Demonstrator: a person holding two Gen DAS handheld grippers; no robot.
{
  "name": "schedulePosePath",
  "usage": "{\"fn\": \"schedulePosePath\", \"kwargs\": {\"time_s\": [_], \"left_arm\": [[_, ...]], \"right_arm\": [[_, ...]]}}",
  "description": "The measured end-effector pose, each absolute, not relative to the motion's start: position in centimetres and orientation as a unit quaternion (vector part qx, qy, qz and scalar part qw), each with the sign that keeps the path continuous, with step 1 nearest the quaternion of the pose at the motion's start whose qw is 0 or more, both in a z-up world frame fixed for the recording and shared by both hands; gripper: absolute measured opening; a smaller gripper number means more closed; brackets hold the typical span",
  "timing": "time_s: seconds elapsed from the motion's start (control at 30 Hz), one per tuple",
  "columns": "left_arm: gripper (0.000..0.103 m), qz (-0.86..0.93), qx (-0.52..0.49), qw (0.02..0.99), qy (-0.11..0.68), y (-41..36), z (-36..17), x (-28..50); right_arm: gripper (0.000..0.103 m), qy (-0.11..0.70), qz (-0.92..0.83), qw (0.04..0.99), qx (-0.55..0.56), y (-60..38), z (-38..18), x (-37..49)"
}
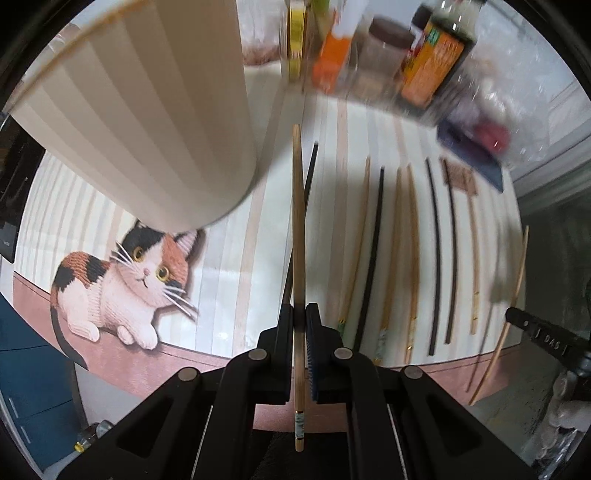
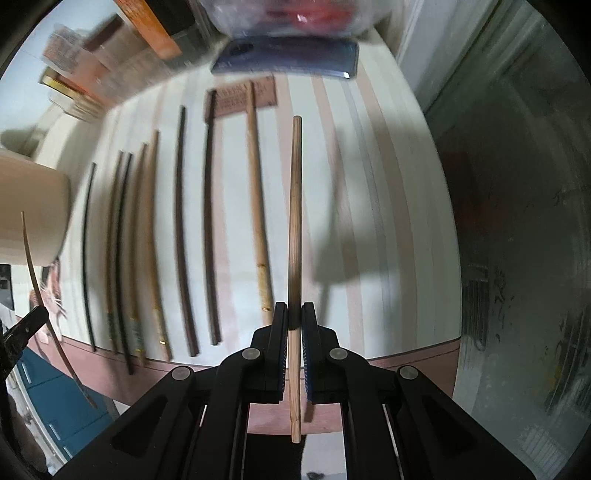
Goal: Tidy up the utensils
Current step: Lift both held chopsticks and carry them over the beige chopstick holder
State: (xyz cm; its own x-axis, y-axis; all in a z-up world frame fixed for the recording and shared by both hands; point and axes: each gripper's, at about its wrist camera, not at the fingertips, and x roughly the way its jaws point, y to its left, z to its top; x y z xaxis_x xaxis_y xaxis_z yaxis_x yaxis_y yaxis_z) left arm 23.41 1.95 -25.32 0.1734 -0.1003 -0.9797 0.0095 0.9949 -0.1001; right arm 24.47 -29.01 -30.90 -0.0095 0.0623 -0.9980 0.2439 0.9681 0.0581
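Pinching one pale chopstick (image 1: 298,236), the left gripper (image 1: 300,314) hangs beside a ribbed cream holder (image 1: 147,110); the right gripper (image 2: 294,314) clamps another chopstick (image 2: 294,229) above more chopsticks (image 2: 207,221) lined on a striped cat-print mat (image 1: 221,280).

Striped cloth (image 1: 229,266) covers table, pale w/ pinkish-brown bands & brown border at near edge. Printed calico cat (image 1: 125,284) on it, orange/black/white, lying on the border. At far edge, blurred cluster: dark sauce bottle (image 1: 439,48) w/ orange label, brown-lidded jar (image 1: 384,55), orange box (image 1: 332,55), yellow-green pack (image 1: 297,33). Right of those, clear plastic bag (image 1: 487,133) w/ red stuff inside, sitting on a dark blue flat item (image 2: 288,61). Small brown card (image 2: 245,96) just in front. Blue cabinet (image 1: 33,373) below left; grey floor (image 2: 524,240) right.
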Motion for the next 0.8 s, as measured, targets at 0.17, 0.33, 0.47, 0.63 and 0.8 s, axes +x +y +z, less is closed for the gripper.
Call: {"fn": "schedulePosePath", "kwargs": {"time_s": [0.17,0.33,0.47,0.63,0.8], "left_arm": [[0.004,-0.035,-0.043,0.791,0.609,-0.7,-21.0,25.2],[0.004,-0.027,-0.046,0.819,0.571,-1.5,-18.0,26.1],[0.004,-0.027,-0.055,0.841,0.538,-2.0,-14.8,27.0],[0.004,-0.028,-0.082,0.86,0.503,-2.1,-11.0,29.6],[0.004,-0.017,-0.11,0.879,0.464,0.4,-6.2,31.8]], "right_arm": [[0.007,0.683,-0.057,0.718,0.117,-28.3,-28.5,24.5],[0.007,0.654,-0.042,0.747,0.112,-27.1,-25.0,25.7],[0.007,0.634,-0.026,0.765,0.108,-25.5,-22.8,28.3],[0.007,0.601,0.013,0.792,0.103,-22.8,-18.5,30.7],[0.007,0.567,0.065,0.815,0.101,-19.3,-13.8,34.0]]}}
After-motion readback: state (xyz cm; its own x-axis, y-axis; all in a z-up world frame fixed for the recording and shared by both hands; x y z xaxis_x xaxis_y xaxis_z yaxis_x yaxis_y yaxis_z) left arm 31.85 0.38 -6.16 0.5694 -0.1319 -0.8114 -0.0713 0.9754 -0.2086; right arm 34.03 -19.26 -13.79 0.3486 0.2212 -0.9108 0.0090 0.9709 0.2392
